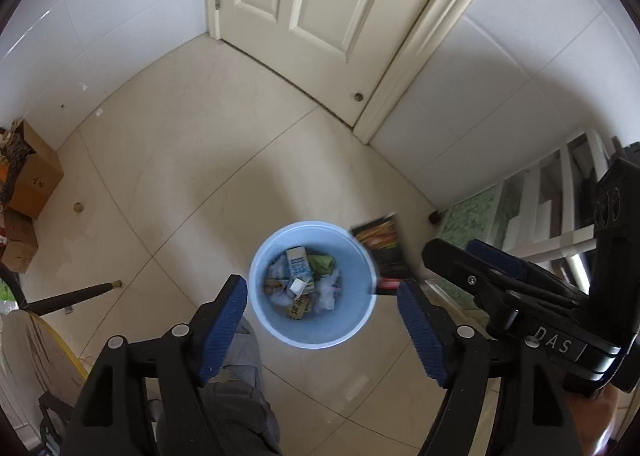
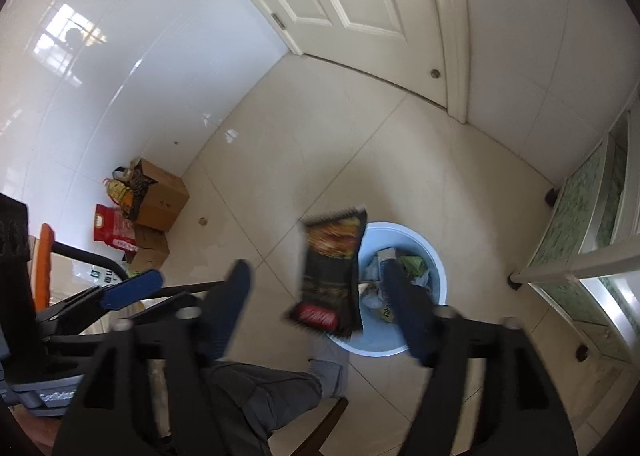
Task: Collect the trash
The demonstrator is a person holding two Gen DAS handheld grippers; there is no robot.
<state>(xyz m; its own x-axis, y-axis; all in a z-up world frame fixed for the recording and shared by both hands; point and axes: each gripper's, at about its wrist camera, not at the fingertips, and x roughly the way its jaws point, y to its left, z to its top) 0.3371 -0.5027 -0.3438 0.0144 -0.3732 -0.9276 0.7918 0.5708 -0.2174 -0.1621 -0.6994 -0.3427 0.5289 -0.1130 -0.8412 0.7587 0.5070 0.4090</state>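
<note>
A light blue trash bin (image 1: 316, 330) stands on the tiled floor, holding cartons, wrappers and crumpled paper. It also shows in the right wrist view (image 2: 436, 256). A black snack bag (image 2: 330, 272) with a red label is in mid-air, blurred, between my right gripper's fingers and touching neither, over the bin's left rim. It shows beside the bin's right rim in the left wrist view (image 1: 382, 252). My right gripper (image 2: 316, 296) is open and empty. My left gripper (image 1: 322, 316) is open and empty above the bin.
A closed cream door (image 1: 304, 8) is ahead. Cardboard boxes (image 2: 160, 202) and a red bag (image 2: 114, 228) sit by the white tiled wall at left. A white-framed glass cabinet (image 2: 592, 252) stands at right. A person's grey-trousered leg (image 1: 240, 376) is below the grippers.
</note>
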